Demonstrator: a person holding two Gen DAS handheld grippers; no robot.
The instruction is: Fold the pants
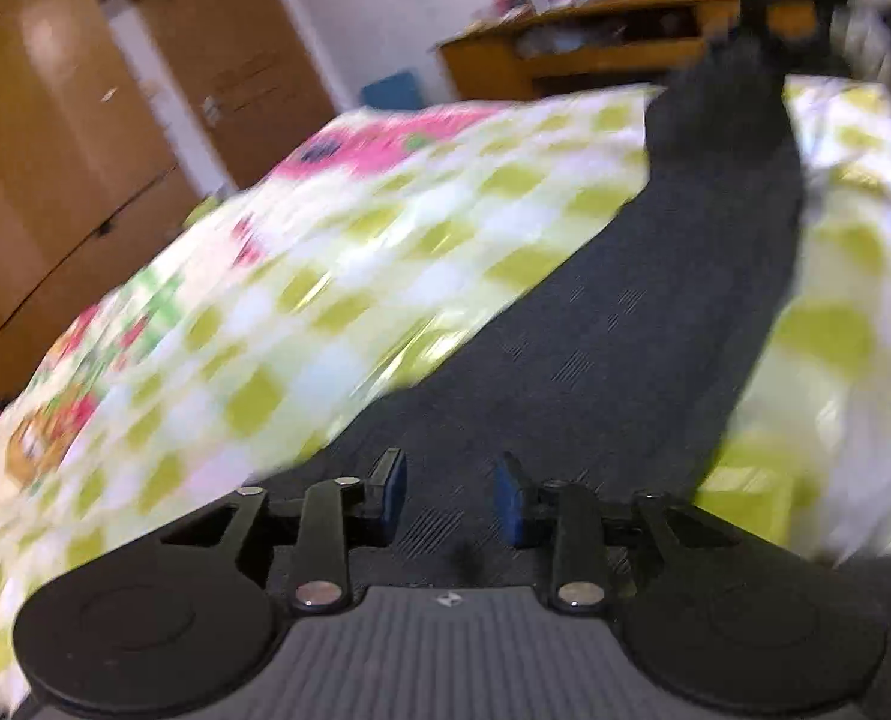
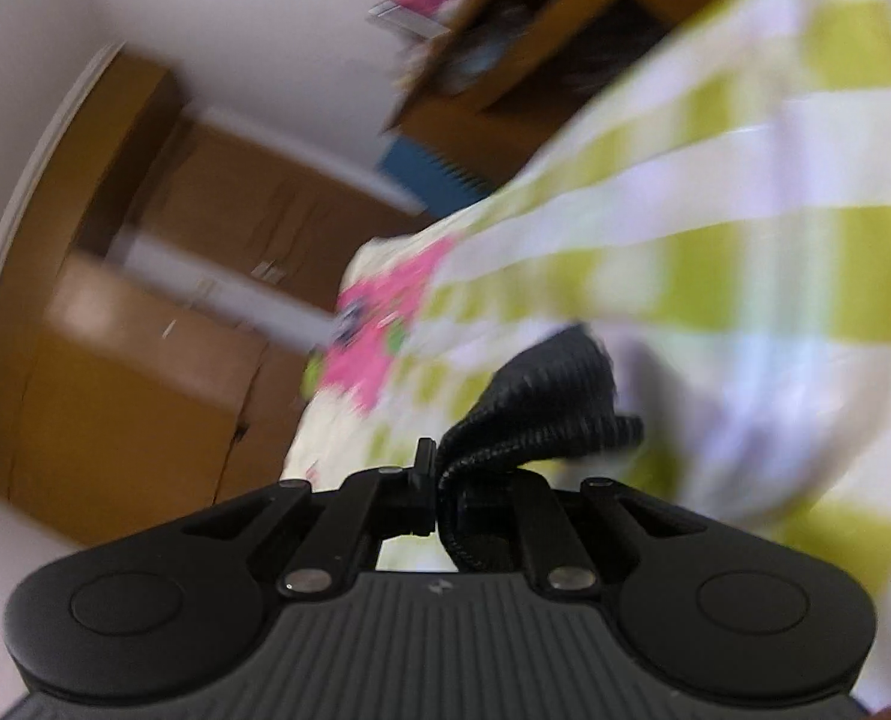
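Left wrist view: the left gripper (image 1: 450, 495) is being held with its jaws parted and gripping nothing, the dark pants (image 1: 655, 312) stretching beyond them to upper right across the checked bedspread (image 1: 337, 264). Lower centre of the right view, a ribbed edge of the pants (image 2: 541, 408) is being pinched between the closed jaws of the right gripper (image 2: 439, 495).

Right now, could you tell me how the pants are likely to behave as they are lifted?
Probably floppy: the pants drape along the bed, bunching where the right gripper pinches them. The ribbed knit likely grips, not slips. The open left gripper holds nothing, so that end may sag.
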